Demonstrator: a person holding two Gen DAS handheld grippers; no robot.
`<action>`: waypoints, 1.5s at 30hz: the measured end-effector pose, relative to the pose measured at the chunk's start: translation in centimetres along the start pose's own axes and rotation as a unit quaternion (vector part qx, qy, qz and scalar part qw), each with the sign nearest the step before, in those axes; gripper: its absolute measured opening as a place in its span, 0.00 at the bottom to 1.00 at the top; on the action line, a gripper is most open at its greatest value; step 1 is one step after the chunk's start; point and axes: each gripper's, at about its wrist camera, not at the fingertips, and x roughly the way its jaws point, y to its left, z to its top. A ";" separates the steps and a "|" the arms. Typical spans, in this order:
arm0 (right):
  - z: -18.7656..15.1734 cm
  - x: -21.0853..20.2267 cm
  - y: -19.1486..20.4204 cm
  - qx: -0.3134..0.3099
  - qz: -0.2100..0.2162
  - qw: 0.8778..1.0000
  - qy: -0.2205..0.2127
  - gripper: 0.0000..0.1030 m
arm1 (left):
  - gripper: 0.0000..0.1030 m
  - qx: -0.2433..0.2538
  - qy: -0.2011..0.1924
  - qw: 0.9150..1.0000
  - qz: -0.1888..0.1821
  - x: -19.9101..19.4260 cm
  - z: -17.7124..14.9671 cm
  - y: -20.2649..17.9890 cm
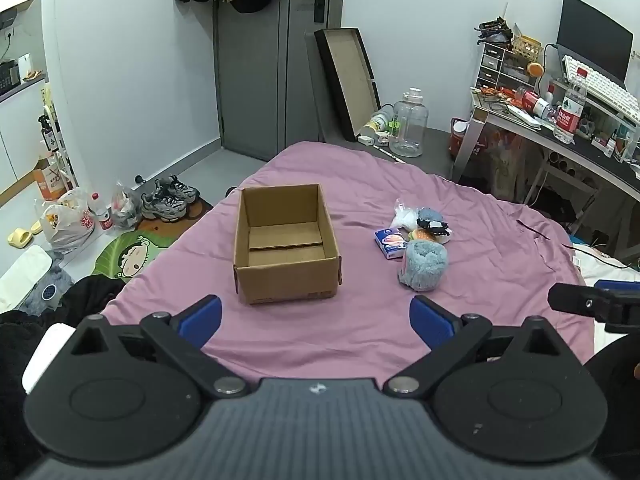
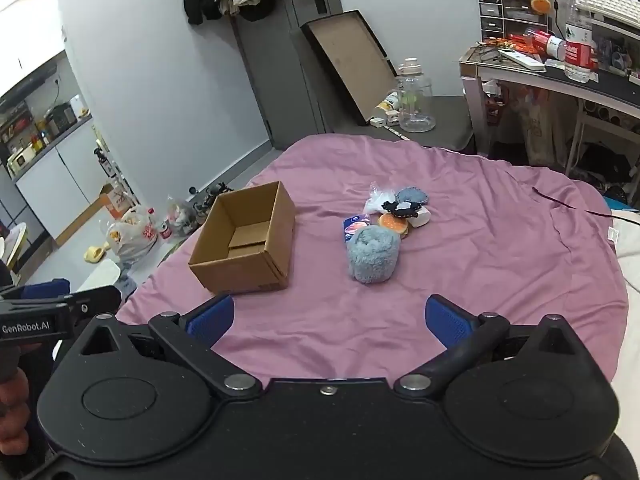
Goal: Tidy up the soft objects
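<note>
Low in both frames, each tool's blue-padded fingers are spread wide with nothing between them. The left gripper (image 1: 315,318) hangs over the near part of the pink bedspread (image 1: 360,336), its pads apart at the lower middle of the left wrist view. The right gripper (image 2: 328,320) does the same in its own view, above the pink bedspread (image 2: 500,280); part of it also shows at the right edge of the left view.

Just beyond the left gripper's fingers, in the middle of that frame, an open cardboard box (image 1: 286,244) stands upright on the bedspread with nothing inside. In the right wrist view the cardboard box (image 2: 244,240) sits left of centre.

Right of the box and apart from it lies a small heap of soft things. Nearest the grippers is a fluffy grey-blue roll (image 1: 424,266), seen at centre in the right view as the fluffy grey-blue roll (image 2: 373,254). Touching it from behind are a small blue packet (image 1: 390,243) and a toy burger (image 1: 422,236). Behind those lie a black-and-white soft piece (image 1: 432,226), a clear plastic bag (image 1: 404,216) and a second blue-grey fuzzy piece (image 1: 430,214), all packed close together.

Past the bed, at the upper right of the left frame, stands a cluttered desk (image 1: 580,136), and a grey door (image 1: 280,60) fills the upper middle.
</note>
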 end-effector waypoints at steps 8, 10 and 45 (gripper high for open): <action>-0.1 0.1 -0.3 0.006 0.007 1.000 0.004 1.00 | 0.97 0.007 0.005 1.000 0.002 0.1 0.2 -0.3; 0.0 0.1 -0.4 0.006 0.007 1.000 0.005 1.00 | 0.97 0.008 0.005 1.000 0.002 0.0 0.1 -0.4; 0.0 0.3 -0.7 0.005 0.015 1.000 0.007 1.00 | 0.97 0.013 0.012 1.000 0.004 0.9 0.5 -0.9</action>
